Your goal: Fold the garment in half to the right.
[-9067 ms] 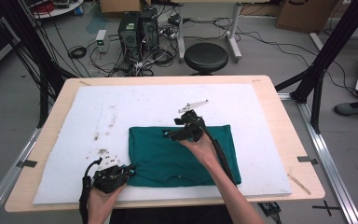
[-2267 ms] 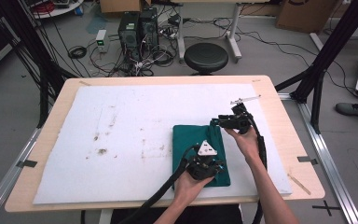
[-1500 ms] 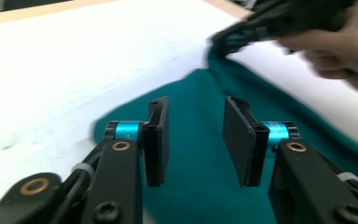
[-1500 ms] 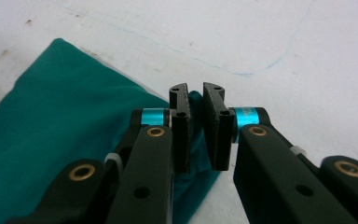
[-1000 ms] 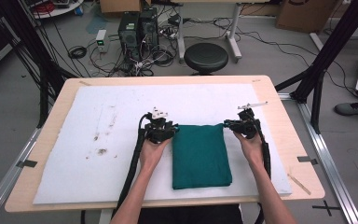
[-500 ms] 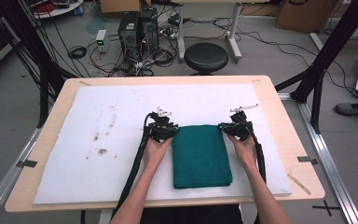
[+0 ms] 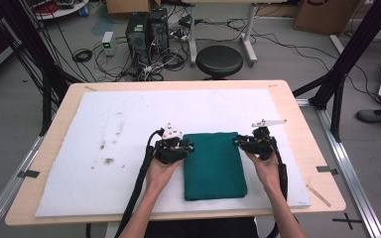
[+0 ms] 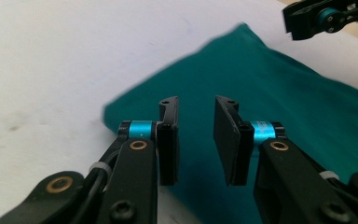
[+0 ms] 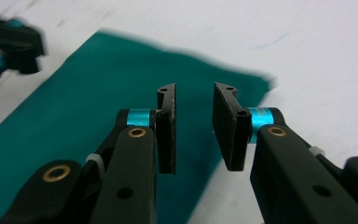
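Note:
A dark green cloth (image 7: pixel 213 166), folded into a narrow rectangle, lies flat on the white mat (image 7: pixel 104 114) in front of the person. My left gripper (image 7: pixel 190 147) is at the cloth's far left corner, open, its jaws hovering over the cloth's edge (image 8: pixel 270 93) with nothing between them (image 8: pixel 195 135). At the far right corner my right gripper (image 7: pixel 237 142) is also open, jaws over the cloth's corner (image 9: pixel 84 102) and holding nothing (image 9: pixel 194 126). Each gripper view shows the other gripper across the cloth (image 8: pixel 326 16) (image 9: pixel 4 44).
The white mat covers most of a wooden table (image 7: pixel 322 148). Dark smudges (image 7: pixel 106 151) mark the mat left of the cloth. Beyond the table's far edge stand a black stool (image 7: pixel 219 59), computer towers (image 7: pixel 146 29) and floor cables. Black frame legs (image 7: pixel 342 69) rise at the right.
The cloth, earlier spread wide, was folded over to a narrow rectangle. Over the last second both grippers came down and slightly nearer the person, onto its far corners.

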The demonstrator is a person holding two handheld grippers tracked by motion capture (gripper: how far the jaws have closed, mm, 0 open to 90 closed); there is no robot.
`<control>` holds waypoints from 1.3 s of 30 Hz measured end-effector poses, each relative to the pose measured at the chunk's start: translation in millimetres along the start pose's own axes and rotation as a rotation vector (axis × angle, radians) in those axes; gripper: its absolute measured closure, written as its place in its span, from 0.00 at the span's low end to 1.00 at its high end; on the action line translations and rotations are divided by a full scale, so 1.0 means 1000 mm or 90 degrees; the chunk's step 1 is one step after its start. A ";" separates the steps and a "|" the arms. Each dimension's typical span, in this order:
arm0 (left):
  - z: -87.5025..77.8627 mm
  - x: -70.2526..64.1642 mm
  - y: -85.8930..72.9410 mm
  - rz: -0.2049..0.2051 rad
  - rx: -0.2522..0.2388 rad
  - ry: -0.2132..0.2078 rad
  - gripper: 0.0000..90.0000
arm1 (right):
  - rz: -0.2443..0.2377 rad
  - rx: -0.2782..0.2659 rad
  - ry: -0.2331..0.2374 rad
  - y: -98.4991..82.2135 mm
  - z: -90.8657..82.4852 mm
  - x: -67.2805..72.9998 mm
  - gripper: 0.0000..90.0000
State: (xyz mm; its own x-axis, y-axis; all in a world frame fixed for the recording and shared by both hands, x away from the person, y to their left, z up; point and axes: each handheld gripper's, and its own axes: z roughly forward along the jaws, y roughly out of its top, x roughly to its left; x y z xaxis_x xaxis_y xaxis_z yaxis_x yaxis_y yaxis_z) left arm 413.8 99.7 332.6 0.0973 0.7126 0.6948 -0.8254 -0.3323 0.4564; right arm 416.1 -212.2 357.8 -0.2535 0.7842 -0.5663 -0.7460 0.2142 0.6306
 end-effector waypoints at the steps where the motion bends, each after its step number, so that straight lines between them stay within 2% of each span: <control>1: 0.000 -0.002 -0.003 0.002 0.014 -0.003 0.78 | -0.014 0.012 0.010 -0.006 -0.001 0.007 0.80; 2: 0.001 -0.004 -0.007 0.002 0.026 -0.006 0.78 | -0.025 0.021 0.016 -0.012 0.000 0.011 0.80; 5: 0.004 -0.005 -0.014 0.002 0.040 0.000 0.78 | -0.023 0.035 0.026 -0.022 0.001 0.013 0.80; 6: 0.005 -0.005 -0.017 0.001 0.046 0.009 0.78 | -0.019 0.052 0.024 -0.034 0.003 0.012 0.80; 7: 0.005 -0.003 -0.021 0.002 0.051 0.027 0.79 | -0.016 0.055 0.023 -0.038 0.003 0.010 0.80; 10: -0.003 -0.003 -0.023 -0.006 0.040 0.031 0.78 | 0.008 0.042 0.029 -0.046 -0.002 0.004 0.76; 11: -0.008 -0.005 -0.023 -0.009 0.027 0.021 0.77 | 0.009 0.035 0.026 -0.047 -0.006 0.005 0.75; 13: -0.019 -0.011 -0.024 -0.010 -0.002 -0.021 0.75 | 0.006 0.020 0.031 -0.050 -0.016 0.009 0.74; 14: -0.025 -0.017 -0.026 -0.002 -0.010 -0.045 0.73 | 0.001 0.015 0.037 -0.051 -0.019 0.012 0.74; 17: -0.037 -0.036 -0.032 0.033 -0.015 -0.073 0.72 | -0.020 0.001 0.058 -0.058 -0.032 0.026 0.74; 19: -0.040 -0.045 -0.037 0.057 -0.011 -0.086 0.72 | -0.036 0.007 0.066 -0.065 -0.036 0.036 0.75; 20: -0.040 -0.045 -0.037 0.057 -0.011 -0.086 0.72 | -0.036 0.007 0.066 -0.065 -0.036 0.036 0.75; 21: -0.041 -0.054 -0.043 0.077 0.005 -0.099 0.72 | -0.054 0.013 0.065 -0.072 -0.038 0.045 0.76; 22: -0.041 -0.056 -0.046 0.083 0.014 -0.100 0.72 | -0.064 0.019 0.060 -0.075 -0.038 0.048 0.77; 24: -0.038 -0.059 -0.053 0.103 0.044 -0.081 0.72 | -0.068 0.029 0.056 -0.081 -0.037 0.050 0.78; 25: -0.038 -0.060 -0.056 0.103 0.052 -0.080 0.72 | -0.066 0.033 0.056 -0.086 -0.036 0.051 0.79; 29: -0.039 -0.060 -0.063 0.109 0.053 -0.073 0.74 | -0.061 0.038 0.051 -0.096 -0.036 0.048 0.81; 31: -0.040 -0.059 -0.069 0.114 0.076 -0.071 0.76 | -0.059 0.039 0.049 -0.100 -0.037 0.046 0.83; 35: -0.043 -0.058 -0.072 0.119 0.075 -0.077 0.76 | -0.061 0.032 0.050 -0.103 -0.039 0.044 0.84; 37: -0.046 -0.056 -0.070 0.119 0.065 -0.078 0.71 | -0.057 0.031 0.054 -0.102 -0.040 0.044 0.74; 38: -0.046 -0.056 -0.070 0.119 0.065 -0.078 0.67 | -0.057 0.031 0.054 -0.102 -0.040 0.044 0.74; 39: -0.052 -0.052 -0.068 0.109 0.044 -0.074 0.61 | -0.043 0.016 0.055 -0.099 -0.043 0.043 0.66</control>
State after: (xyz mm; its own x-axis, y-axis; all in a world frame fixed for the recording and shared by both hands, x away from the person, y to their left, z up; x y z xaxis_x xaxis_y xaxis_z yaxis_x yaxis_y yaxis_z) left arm 435.9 116.8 236.9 0.0258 0.5678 0.8228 -0.7954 -0.4869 0.3609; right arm 452.8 -225.0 248.6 -0.2561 0.7147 -0.6509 -0.7474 0.2806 0.6022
